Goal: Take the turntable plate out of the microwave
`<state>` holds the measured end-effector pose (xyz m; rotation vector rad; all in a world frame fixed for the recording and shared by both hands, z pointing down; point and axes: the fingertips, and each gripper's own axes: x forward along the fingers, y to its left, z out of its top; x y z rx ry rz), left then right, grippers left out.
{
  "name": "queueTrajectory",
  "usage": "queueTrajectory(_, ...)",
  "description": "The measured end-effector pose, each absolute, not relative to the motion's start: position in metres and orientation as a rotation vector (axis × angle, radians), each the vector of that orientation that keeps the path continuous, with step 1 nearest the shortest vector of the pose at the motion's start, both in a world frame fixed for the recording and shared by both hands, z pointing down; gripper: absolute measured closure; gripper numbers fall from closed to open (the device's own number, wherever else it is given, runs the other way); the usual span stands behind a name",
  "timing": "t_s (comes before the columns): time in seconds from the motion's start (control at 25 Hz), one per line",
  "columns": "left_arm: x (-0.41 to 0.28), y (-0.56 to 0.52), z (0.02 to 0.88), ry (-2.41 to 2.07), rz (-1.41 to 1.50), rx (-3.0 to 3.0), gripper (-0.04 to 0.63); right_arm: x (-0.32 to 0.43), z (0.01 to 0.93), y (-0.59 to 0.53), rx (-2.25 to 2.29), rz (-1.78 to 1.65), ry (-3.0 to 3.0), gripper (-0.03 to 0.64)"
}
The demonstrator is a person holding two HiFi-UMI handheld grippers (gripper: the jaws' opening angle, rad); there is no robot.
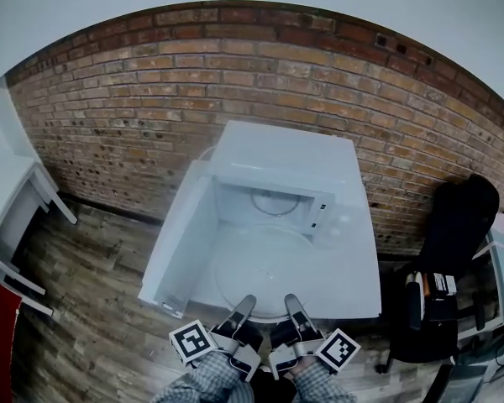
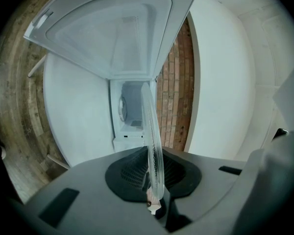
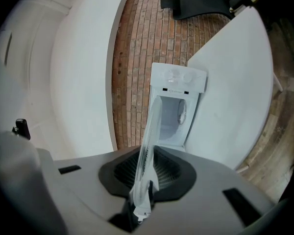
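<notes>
Jaws pinching turntable plate (image 1: 265, 267) rim, left gripper (image 1: 246, 301), right gripper (image 1: 291, 300)

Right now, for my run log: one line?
left gripper: grips turntable plate | right gripper: grips it | microwave: door open

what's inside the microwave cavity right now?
Only the roller ring shows on the floor of the microwave. The glass plate is outside it, its near rim clamped by the left tool and right tool. In the head view, the housing top covers the cavity's rear.
</notes>
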<state>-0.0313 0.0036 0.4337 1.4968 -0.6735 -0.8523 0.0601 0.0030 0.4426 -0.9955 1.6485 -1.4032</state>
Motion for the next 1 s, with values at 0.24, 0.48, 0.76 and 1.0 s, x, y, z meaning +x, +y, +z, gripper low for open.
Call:
queueTrajectory(0.24, -0.028, -0.005, 0.412, -0.621, -0.852, 1.555, 0.563, 0.062, 0.422, -0.002, -0.988, -1.358, 1.609, 0.566)
queueTrajectory(0.48, -0.023, -0.008, 0.403, -0.586, -0.841, 1.561, 0.563, 0.069, 0.414, -0.003, -1.016, -1.317, 1.610, 0.566)
queueTrajectory(0.76, -0.017, -0.010, 0.400, -0.549, -0.841, 1.557, 0.563, 0.071, 0.412, -0.003, -1.009, -1.303, 1.584, 0.566)
queueTrajectory(1.0, -0.018, -0.012, 0.406, -0.557, -0.822, 1.574, 0.563, 0.072, 0.419, -0.005, -1.021, -1.305, 1.584, 0.566)
